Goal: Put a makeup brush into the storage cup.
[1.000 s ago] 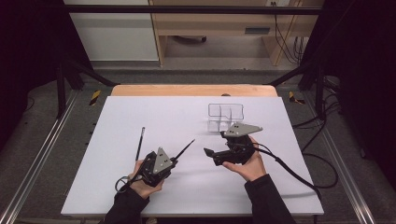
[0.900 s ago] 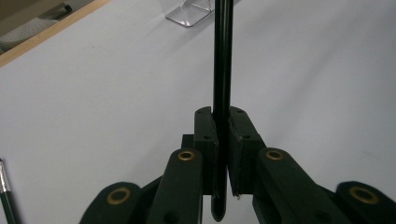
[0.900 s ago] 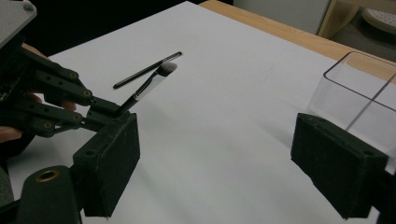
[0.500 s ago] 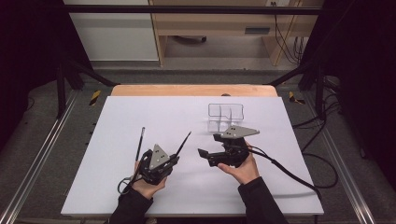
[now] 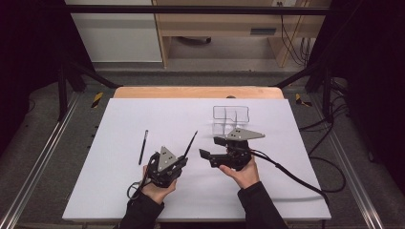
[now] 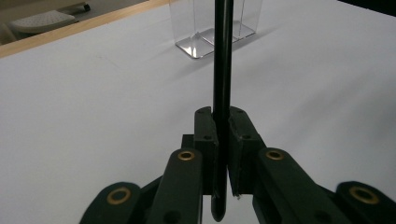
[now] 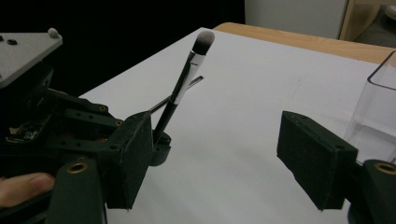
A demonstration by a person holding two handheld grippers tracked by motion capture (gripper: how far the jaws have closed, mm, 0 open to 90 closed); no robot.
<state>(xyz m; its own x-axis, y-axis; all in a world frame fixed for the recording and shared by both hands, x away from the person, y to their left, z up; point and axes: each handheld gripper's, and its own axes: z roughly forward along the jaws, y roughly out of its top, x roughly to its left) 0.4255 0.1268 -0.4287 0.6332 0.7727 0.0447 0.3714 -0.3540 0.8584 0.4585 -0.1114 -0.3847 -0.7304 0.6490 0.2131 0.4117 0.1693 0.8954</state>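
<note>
Nearest the person, at the front of the white worktop [image 5: 119, 191], the left gripper [image 5: 183, 161] is clamped on the black handle of a makeup brush [image 5: 191, 143], whose bristle end points up and away toward the far side. Just to its right, the right gripper [image 5: 210, 153] faces the brush with its jaws apart and nothing between them; they have just been closing. Left of both, a second black brush [image 5: 143, 146] lies flat on the worktop, apart from the grippers. Farther back stands a clear compartmented holder [image 5: 231, 118], just beyond the right gripper.
</note>
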